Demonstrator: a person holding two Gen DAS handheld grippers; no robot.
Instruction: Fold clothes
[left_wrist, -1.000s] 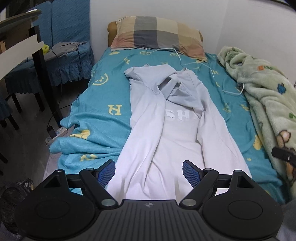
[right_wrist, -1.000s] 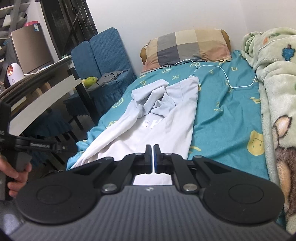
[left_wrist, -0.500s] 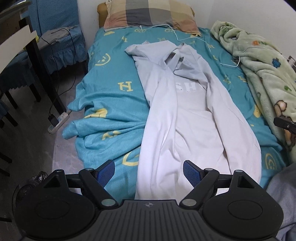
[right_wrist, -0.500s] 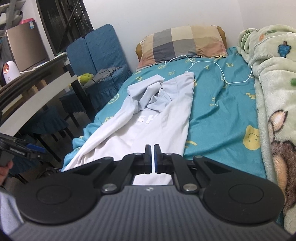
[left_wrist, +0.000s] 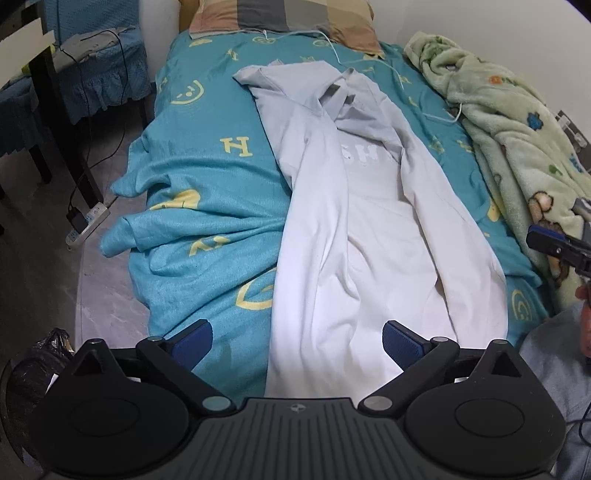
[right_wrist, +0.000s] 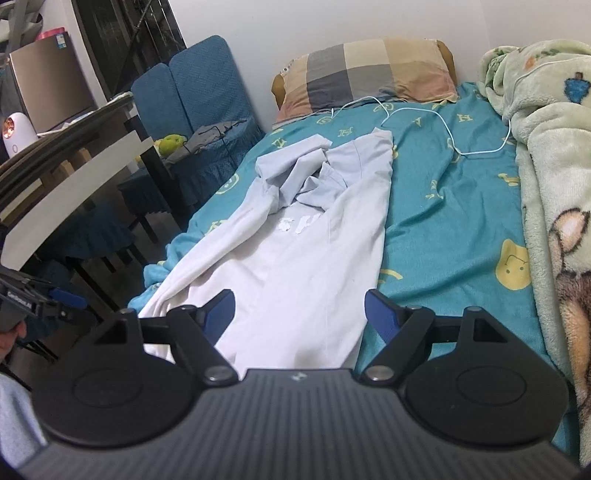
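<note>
A pale grey-white hooded top (left_wrist: 373, 229) is seen spread lengthwise on the bed, filling the middle of the left wrist frame from its lower edge to the upper centre. Faint white lettering is visible on its chest. The hood is crumpled at the far end, and both long sleeves are folded inward over the body. In the right wrist frame it is laid left of centre.

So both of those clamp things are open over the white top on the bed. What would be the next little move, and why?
Probably lower both to the near hem and pinch it. The long-sleeved white cotton top lies lengthwise on the teal patterned bedsheet, sleeves already folded inward. The left gripper and right gripper have just been opening; their fingers hold nothing, and the hem lies just beyond them.
</note>
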